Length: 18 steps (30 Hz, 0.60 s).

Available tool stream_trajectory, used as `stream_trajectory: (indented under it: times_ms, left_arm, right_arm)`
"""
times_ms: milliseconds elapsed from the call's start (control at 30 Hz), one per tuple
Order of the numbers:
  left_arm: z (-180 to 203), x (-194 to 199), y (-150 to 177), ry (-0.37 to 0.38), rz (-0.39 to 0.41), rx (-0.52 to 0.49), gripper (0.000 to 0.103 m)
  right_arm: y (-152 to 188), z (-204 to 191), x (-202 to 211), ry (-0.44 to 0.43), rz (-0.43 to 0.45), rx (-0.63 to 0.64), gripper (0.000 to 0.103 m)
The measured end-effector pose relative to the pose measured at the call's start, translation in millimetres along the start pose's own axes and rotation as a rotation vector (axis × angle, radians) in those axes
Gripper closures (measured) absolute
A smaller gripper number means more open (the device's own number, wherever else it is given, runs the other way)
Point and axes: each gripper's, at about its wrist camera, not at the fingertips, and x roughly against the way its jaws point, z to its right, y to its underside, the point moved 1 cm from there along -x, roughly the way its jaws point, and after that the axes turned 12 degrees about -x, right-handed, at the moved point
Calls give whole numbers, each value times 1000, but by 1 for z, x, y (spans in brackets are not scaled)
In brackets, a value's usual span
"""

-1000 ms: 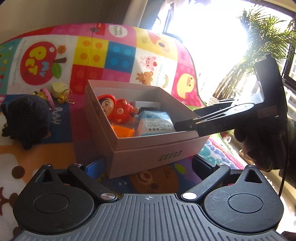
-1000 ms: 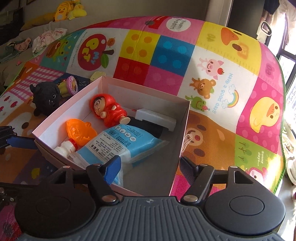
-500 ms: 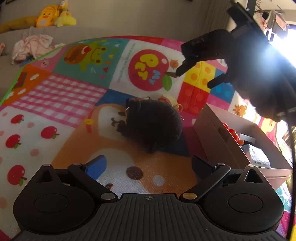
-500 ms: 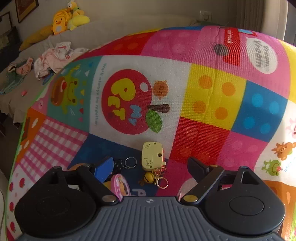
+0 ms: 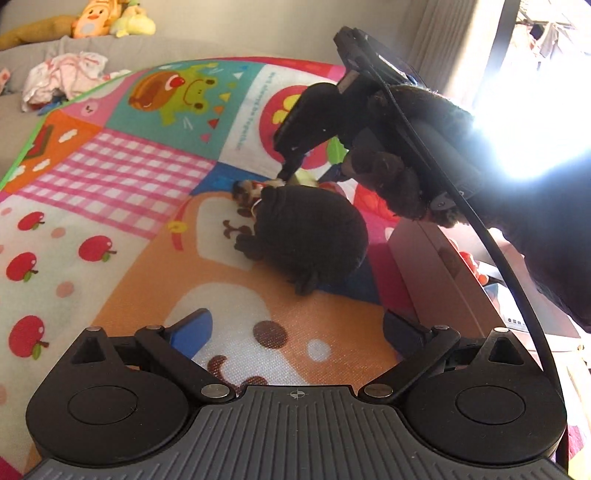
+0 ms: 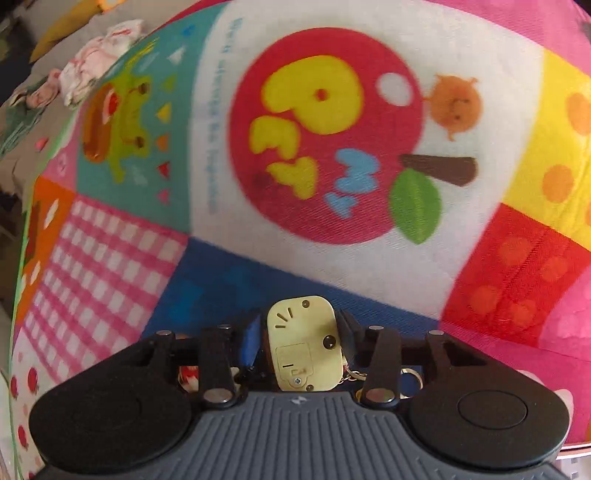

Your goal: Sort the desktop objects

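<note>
My right gripper (image 6: 299,341) is shut on a pale yellow keychain toy (image 6: 304,343) whose metal rings (image 6: 408,376) hang at its right, low over the play mat. In the left wrist view the right gripper (image 5: 295,162) reaches down behind a black plush toy (image 5: 310,232) lying on the mat. My left gripper (image 5: 295,332) is open and empty, hovering in front of the plush. The pink cardboard box (image 5: 443,280) stands right of the plush, with a red toy (image 5: 469,258) just showing inside.
The colourful play mat (image 5: 110,206) covers the surface. Its far edge drops to a grey sofa with plush toys (image 5: 110,18) and crumpled clothes (image 5: 62,77). Bright window glare fills the right side of the left wrist view.
My right gripper has dropped to the mat and closed on the yellow keychain toy, which lay free before. My left gripper swung from the box toward the black plush.
</note>
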Motion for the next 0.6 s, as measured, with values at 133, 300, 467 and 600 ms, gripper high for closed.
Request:
stream_trajectory:
  times_ms: [133,300,467,600]
  left_arm:
    - [2,2,1,5,-26,-31,1]
    - [3,17,10,41,-34,-64,1]
    - [12,35,23,110,-50,-125,1]
    - [22,46,31,124,-60,-168,1]
  right_arm:
    - [39,-22,17,-11,-27,148,61]
    - [94,-19,48,-53,-102,209,61]
    - [147,-11,93,-129,-100,215,62]
    - [167,2,149,-200,71,206,62]
